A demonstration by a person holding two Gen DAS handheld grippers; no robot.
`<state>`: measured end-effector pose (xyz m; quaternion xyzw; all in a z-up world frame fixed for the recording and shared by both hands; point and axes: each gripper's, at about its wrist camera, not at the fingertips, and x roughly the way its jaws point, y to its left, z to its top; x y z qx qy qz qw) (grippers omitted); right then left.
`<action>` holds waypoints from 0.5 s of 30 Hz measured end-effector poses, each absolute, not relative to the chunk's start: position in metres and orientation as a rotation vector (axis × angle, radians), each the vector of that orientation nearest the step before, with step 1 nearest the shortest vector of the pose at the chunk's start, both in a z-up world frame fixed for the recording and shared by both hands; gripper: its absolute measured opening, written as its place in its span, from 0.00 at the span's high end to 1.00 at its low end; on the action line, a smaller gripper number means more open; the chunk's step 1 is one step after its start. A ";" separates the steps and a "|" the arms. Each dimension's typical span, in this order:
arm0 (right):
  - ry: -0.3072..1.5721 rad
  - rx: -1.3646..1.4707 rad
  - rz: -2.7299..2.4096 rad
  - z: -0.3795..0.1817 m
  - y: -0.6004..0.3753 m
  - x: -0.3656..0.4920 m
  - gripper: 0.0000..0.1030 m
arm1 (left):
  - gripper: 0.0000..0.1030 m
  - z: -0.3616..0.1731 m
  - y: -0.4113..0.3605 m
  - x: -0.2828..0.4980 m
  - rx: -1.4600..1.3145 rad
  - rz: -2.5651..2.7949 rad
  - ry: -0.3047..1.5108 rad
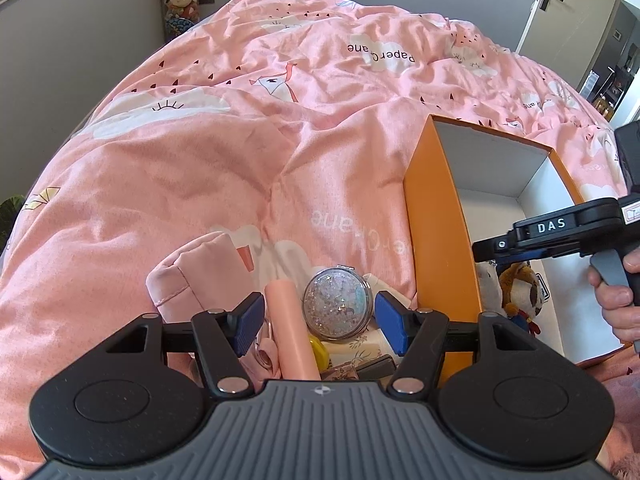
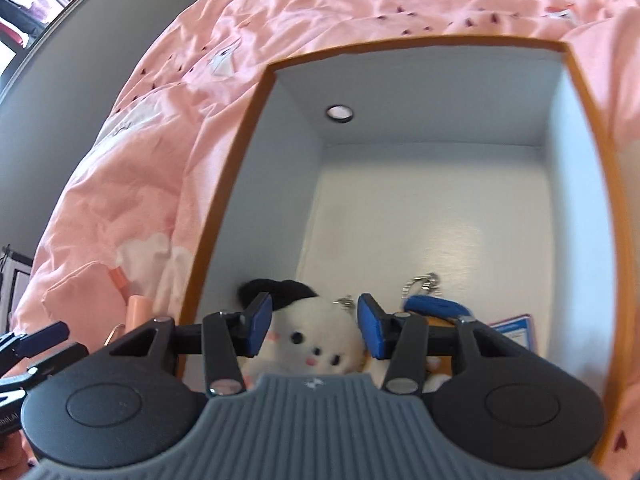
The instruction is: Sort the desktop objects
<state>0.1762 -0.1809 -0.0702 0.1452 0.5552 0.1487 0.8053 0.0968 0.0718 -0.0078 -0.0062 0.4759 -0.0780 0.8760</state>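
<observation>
Left gripper [image 1: 318, 320] angled down, jaws apart, right gripper [image 2: 314, 330] likewise, empty

One orange box [image 2: 224, 200], two plush keychains inside it – white dog [image 2: 316, 352] and brown one [image 1: 520, 292] – one glitter compact mirror [image 1: 336, 304], one pink tube [image 1: 292, 332], one pink pouch [image 1: 192, 276], two grippers, left [image 1: 316, 320] and right [image 2: 312, 330].

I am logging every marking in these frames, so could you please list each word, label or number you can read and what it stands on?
"DAS": white letters on the right gripper, seen from the left wrist.
"Paper Crane": upside down on the pink duvet, repeated fainter elsewhere.
Blue-bordered card in the orange box: print too small to read.
Red-edged sticker on the right gripper: cut off, unreadable.
</observation>
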 end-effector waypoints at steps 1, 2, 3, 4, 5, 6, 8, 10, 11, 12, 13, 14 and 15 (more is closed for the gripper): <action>1.192 0.303 0.330 -0.072 -0.178 0.178 0.51 | 0.30 -0.009 0.073 0.097 -0.014 -0.161 0.995; 1.202 0.295 0.335 -0.074 -0.174 0.180 0.51 | 0.30 -0.010 0.074 0.098 -0.015 -0.158 0.998; 1.216 0.288 0.340 -0.078 -0.173 0.181 0.51 | 0.30 -0.010 0.075 0.099 -0.017 -0.154 1.001; 1.223 0.287 0.342 -0.081 -0.172 0.182 0.51 | 0.30 -0.012 0.076 0.100 -0.020 -0.150 1.003; 1.227 0.287 0.343 -0.083 -0.172 0.183 0.51 | 0.30 -0.012 0.077 0.100 -0.022 -0.147 1.006; 1.237 0.290 0.347 -0.086 -0.173 0.184 0.51 | 0.30 -0.014 0.078 0.101 -0.024 -0.144 1.008; 1.265 0.306 0.363 -0.089 -0.174 0.184 0.53 | 0.30 -0.015 0.078 0.103 -0.025 -0.140 1.014; 1.302 0.307 0.398 -0.092 -0.173 0.181 0.54 | 0.30 -0.017 0.079 0.104 -0.022 -0.140 1.019; 1.314 0.295 0.416 -0.092 -0.171 0.179 0.54 | 0.30 -0.018 0.078 0.104 -0.021 -0.141 1.021; 1.310 0.272 0.425 -0.091 -0.169 0.175 0.54 | 0.30 -0.018 0.077 0.105 -0.018 -0.142 1.024; 1.304 0.255 0.430 -0.090 -0.168 0.173 0.54 | 0.30 -0.019 0.077 0.105 -0.016 -0.143 1.024; 1.301 0.251 0.431 -0.089 -0.167 0.173 0.53 | 0.30 -0.019 0.076 0.106 -0.015 -0.144 1.025; 1.298 0.250 0.427 -0.088 -0.168 0.173 0.53 | 0.30 -0.019 0.075 0.106 -0.013 -0.145 1.025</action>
